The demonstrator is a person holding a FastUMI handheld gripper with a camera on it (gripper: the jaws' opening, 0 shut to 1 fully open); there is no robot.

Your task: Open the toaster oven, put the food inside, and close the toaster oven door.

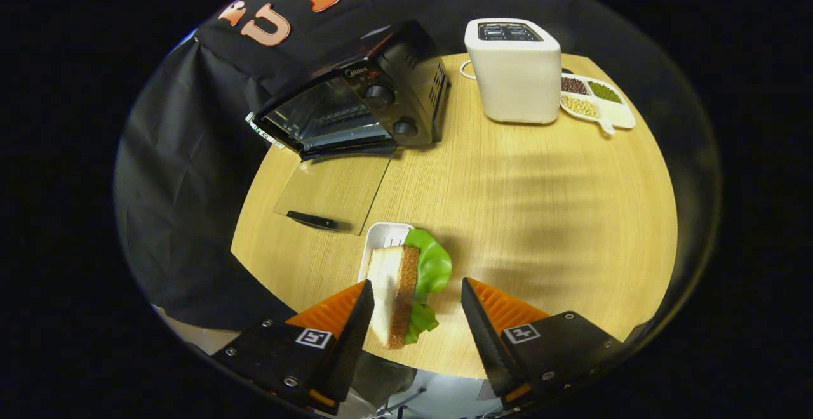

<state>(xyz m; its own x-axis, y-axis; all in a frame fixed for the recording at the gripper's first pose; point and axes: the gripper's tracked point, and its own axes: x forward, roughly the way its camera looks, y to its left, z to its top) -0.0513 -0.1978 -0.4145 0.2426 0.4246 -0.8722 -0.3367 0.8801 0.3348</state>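
Claw (pixel 416 305) spread wide, nothing gripped; sandwich (pixel 397 295) with lettuce (pixel 433 266) stands between my fingers, close against the left one (pixel 356 324), apart from the right. It sits at the near end of a white tray (pixel 381 236) on the wooden table (pixel 540 216). Beyond: black toaster oven (pixel 362 98), glass door (pixel 333 193) folded flat open. White toaster (pixel 514 79) further right, divided bean dish (pixel 600 103) beside it.

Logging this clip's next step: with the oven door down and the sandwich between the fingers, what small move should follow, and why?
Probably close the fingers: the gripper is open around the sandwich, one finger beside the bread, the other apart from it. The toaster oven door already lies open.
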